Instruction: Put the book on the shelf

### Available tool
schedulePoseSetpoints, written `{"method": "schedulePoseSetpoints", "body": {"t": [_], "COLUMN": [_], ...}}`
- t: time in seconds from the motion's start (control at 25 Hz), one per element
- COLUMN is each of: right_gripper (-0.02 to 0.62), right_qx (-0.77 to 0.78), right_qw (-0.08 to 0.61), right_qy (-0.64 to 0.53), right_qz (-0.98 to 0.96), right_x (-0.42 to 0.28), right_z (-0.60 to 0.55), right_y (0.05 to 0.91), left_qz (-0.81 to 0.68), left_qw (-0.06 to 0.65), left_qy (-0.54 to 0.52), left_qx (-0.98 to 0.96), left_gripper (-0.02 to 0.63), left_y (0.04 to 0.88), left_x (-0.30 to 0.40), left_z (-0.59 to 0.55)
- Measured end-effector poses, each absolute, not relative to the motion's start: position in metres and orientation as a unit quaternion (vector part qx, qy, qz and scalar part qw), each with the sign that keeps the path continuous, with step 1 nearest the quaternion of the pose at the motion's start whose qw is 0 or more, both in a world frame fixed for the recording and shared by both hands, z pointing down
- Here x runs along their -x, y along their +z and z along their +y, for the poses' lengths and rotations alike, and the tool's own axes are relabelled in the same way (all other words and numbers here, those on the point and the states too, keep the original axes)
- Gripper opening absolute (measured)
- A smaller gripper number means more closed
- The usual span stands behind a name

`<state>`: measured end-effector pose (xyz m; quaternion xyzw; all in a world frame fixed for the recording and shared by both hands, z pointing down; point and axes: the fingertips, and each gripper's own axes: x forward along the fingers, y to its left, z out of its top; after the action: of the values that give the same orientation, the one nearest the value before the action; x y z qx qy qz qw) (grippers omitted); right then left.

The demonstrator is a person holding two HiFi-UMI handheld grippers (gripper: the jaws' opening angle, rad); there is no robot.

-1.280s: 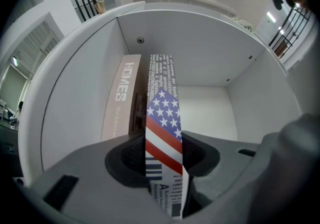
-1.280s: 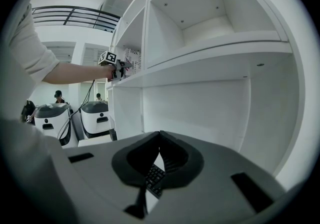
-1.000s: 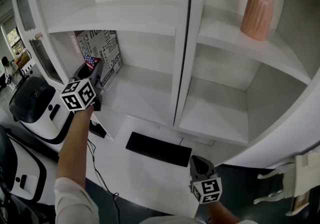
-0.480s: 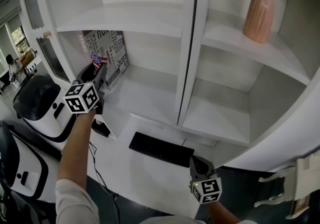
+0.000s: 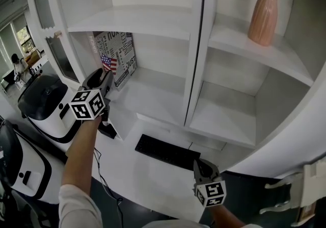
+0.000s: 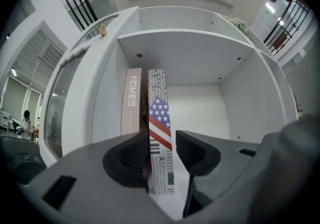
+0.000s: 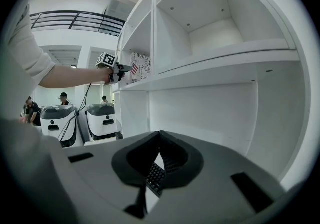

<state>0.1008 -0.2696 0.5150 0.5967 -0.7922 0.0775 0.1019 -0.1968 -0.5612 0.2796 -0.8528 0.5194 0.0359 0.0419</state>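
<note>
White shelf [image 5: 153, 92] holds the book [image 5: 120, 54] upright at its left end, long axis vertical, flag spine facing the left gripper [image 5: 104, 77], whose jaws sit narrowly apart around it. Compared with a second ago that gripper has drawn back slightly; the right gripper [image 5: 200, 167] hangs low, jaws closed, empty.

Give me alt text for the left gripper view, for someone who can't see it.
The left gripper, jaws apart, straddles the edge of an upright flag-printed book in a white shelf compartment. A tan book marked HOMES stands just left of it.
</note>
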Motion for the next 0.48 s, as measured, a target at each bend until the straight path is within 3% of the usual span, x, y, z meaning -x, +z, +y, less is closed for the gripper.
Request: {"method": "schedulePoseSetpoints", "body": {"t": [0.48], "right_gripper": [0.003], "right_qx": [-0.573], "right_qw": [0.097], "right_qy": [0.067], "right_qz": [-0.811], "right_x": [-0.076], "right_z": [-0.265], "right_y": [0.505], "left_qz": [0.544], "left_qw": [0.027], "left_qy": [0.014], "left_qx": [0.838], "left_gripper": [0.15], "left_y": [0.296], "left_x": [0.221], "left_z": [-0.514]}}
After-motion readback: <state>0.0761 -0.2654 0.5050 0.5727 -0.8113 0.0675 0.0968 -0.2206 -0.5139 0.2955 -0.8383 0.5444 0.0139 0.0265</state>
